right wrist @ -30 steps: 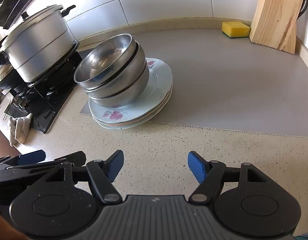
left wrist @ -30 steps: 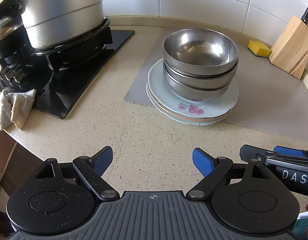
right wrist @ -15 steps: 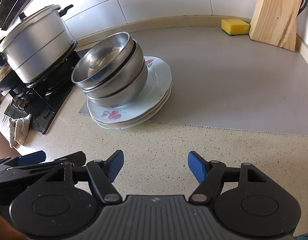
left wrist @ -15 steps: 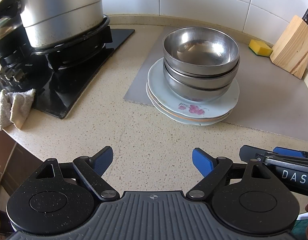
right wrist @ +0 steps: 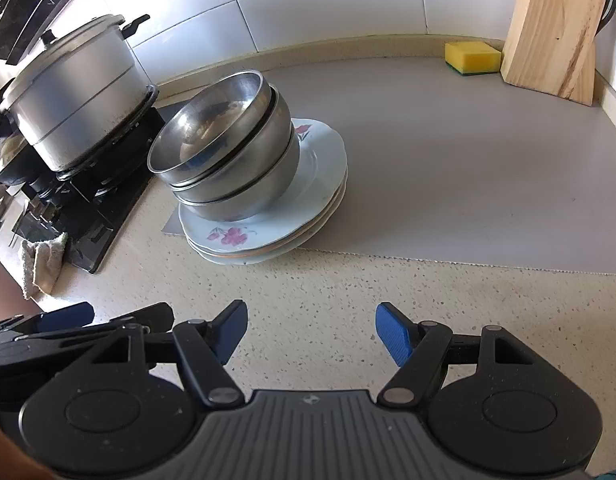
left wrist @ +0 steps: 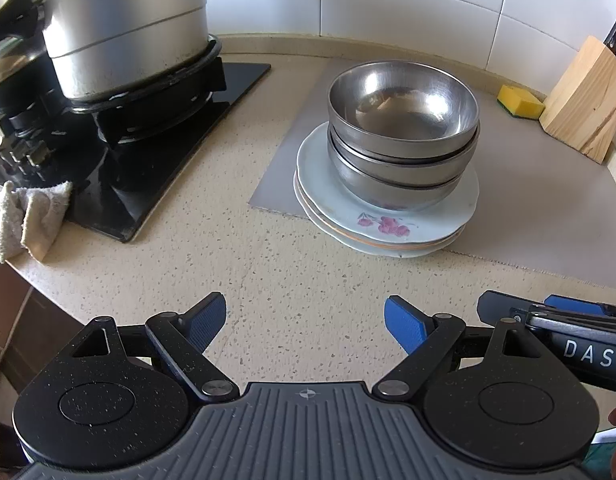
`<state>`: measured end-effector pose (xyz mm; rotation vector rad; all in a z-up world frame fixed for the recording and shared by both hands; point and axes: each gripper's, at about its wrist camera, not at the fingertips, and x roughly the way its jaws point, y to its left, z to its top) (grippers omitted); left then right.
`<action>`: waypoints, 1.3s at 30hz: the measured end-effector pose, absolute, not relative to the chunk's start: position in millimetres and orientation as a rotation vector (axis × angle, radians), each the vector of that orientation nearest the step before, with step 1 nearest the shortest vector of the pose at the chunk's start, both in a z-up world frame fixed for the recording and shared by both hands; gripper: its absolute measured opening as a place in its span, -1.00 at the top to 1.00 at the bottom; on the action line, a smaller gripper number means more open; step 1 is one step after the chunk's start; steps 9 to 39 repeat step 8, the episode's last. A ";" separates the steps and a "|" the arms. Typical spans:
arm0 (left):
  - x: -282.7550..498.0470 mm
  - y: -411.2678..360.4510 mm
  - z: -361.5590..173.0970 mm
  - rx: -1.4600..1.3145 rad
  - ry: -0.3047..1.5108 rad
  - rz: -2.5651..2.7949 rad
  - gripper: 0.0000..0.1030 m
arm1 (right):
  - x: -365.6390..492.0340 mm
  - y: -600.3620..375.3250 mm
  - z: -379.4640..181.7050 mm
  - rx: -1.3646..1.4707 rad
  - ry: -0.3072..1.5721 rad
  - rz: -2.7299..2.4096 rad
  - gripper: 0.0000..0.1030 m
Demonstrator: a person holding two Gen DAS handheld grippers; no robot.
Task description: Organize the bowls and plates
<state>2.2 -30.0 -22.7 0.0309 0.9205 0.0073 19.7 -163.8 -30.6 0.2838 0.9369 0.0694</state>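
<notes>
Three nested steel bowls [left wrist: 401, 136] sit on a stack of pale plates [left wrist: 387, 226] with a pink flower print, at the left end of a grey mat [left wrist: 539, 216]. The bowls [right wrist: 228, 160] and plates [right wrist: 308, 200] also show in the right wrist view, left of centre. My left gripper [left wrist: 306, 322] is open and empty, low over the speckled counter, short of the stack. My right gripper [right wrist: 309, 330] is open and empty, beside the left one and to the right of the stack's front.
A large steel pot [left wrist: 124, 28] stands on the black gas hob [left wrist: 156, 152] at the left. A white cloth [left wrist: 28, 216] lies at the counter's left edge. A yellow sponge [right wrist: 471, 58] and a wooden knife block [right wrist: 551, 36] stand at the back right.
Both grippers have edged slightly toward the stack. Bowls and plates have not moved. Both stay open.
</notes>
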 end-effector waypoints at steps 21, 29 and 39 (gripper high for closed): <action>1.9 -29.8 -22.4 0.027 0.902 0.005 -0.68 | 20.1 -165.3 -31.3 0.294 0.934 0.075 0.06; 1.9 -29.8 -22.4 0.027 0.902 0.005 -0.68 | 20.1 -165.3 -31.3 0.294 0.934 0.075 0.06; 1.9 -29.8 -22.4 0.027 0.902 0.005 -0.68 | 20.1 -165.3 -31.3 0.294 0.934 0.075 0.06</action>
